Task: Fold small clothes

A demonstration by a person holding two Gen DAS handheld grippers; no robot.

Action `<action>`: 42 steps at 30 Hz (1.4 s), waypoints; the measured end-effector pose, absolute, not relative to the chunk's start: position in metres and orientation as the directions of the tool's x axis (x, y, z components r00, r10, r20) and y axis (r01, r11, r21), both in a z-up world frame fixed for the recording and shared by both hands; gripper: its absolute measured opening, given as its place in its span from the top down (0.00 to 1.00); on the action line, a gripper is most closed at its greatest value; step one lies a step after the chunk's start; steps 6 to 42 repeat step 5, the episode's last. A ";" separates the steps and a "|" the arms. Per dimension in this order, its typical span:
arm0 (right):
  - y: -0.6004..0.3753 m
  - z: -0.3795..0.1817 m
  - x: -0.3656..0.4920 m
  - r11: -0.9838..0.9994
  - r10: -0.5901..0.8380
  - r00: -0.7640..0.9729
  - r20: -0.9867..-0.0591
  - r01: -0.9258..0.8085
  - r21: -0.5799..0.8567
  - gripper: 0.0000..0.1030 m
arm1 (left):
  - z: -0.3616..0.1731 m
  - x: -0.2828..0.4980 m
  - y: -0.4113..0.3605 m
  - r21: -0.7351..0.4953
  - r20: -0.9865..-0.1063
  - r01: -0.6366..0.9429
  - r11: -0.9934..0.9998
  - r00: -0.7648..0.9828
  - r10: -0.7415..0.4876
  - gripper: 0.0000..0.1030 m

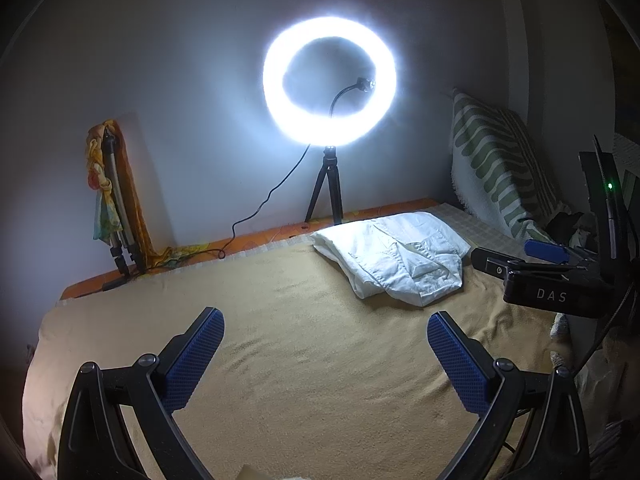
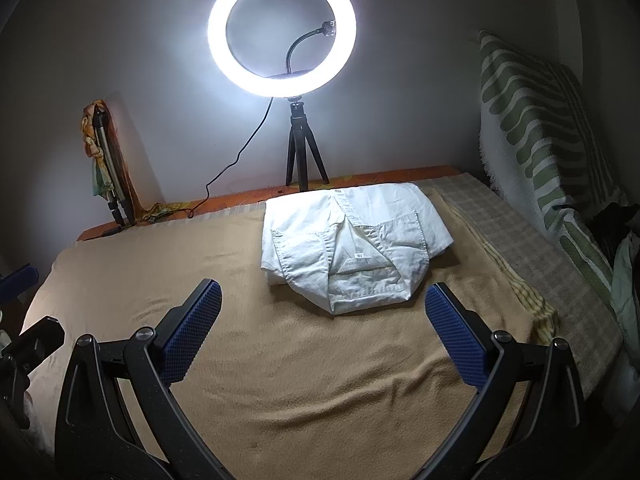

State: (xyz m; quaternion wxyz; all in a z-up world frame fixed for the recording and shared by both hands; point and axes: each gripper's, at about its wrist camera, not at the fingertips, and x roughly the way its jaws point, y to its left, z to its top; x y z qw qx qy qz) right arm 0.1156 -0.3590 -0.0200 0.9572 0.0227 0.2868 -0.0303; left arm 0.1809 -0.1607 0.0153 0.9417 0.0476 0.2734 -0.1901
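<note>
Tan blanket (image 2: 312, 360) covers the bed, lit by a ring light (image 2: 282, 32) standing at the wall. On it, toward the far edge, lies a white shirt (image 2: 352, 240), already folded into a compact bundle, so this piece looks done. Left tongs (image 1: 326, 354) and right tongs (image 2: 322, 330) are both spread wide and empty, short of the shirt.

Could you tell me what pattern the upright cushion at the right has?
Wavy green and white stripes on the cushion, clearest in the right wrist view.
</note>
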 end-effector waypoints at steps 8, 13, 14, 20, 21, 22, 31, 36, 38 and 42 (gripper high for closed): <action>-0.359 -0.020 0.116 0.997 -0.042 0.831 -0.554 0.069 0.027 0.00 | 0.017 0.181 -0.158 -0.021 -0.512 0.397 0.917 0.784 -0.351 0.00; -0.359 -0.020 0.116 0.997 -0.042 0.831 -0.554 0.069 0.027 0.00 | 0.017 0.181 -0.158 -0.021 -0.512 0.397 0.917 0.784 -0.351 0.00; -0.359 -0.020 0.116 0.997 -0.042 0.831 -0.554 0.069 0.027 0.00 | 0.017 0.181 -0.158 -0.021 -0.512 0.397 0.917 0.784 -0.351 0.00; -0.359 -0.020 0.116 0.997 -0.042 0.831 -0.554 0.069 0.027 0.00 | 0.017 0.181 -0.158 -0.021 -0.512 0.397 0.917 0.784 -0.351 0.00; -0.359 -0.020 0.116 0.997 -0.042 0.831 -0.554 0.069 0.027 0.00 | 0.017 0.181 -0.158 -0.021 -0.512 0.397 0.917 0.784 -0.351 0.00; -0.359 -0.020 0.116 0.997 -0.042 0.831 -0.554 0.069 0.027 0.00 | 0.017 0.181 -0.158 -0.021 -0.512 0.397 0.917 0.784 -0.351 0.00; -0.359 -0.020 0.116 0.997 -0.042 0.831 -0.554 0.069 0.027 0.00 | 0.017 0.181 -0.158 -0.021 -0.512 0.397 0.917 0.784 -0.351 0.00; -0.359 -0.020 0.116 0.997 -0.042 0.831 -0.554 0.069 0.027 0.00 | 0.017 0.181 -0.158 -0.021 -0.512 0.397 0.917 0.784 -0.351 0.00; -0.359 -0.020 0.116 0.997 -0.042 0.831 -0.554 0.069 0.027 0.00 | 0.017 0.181 -0.158 -0.021 -0.512 0.397 0.917 0.784 -0.351 0.00; -0.359 -0.020 0.116 0.997 -0.042 0.831 -0.554 0.069 0.027 0.00 | 0.017 0.181 -0.158 -0.021 -0.512 0.397 0.917 0.784 -0.351 0.00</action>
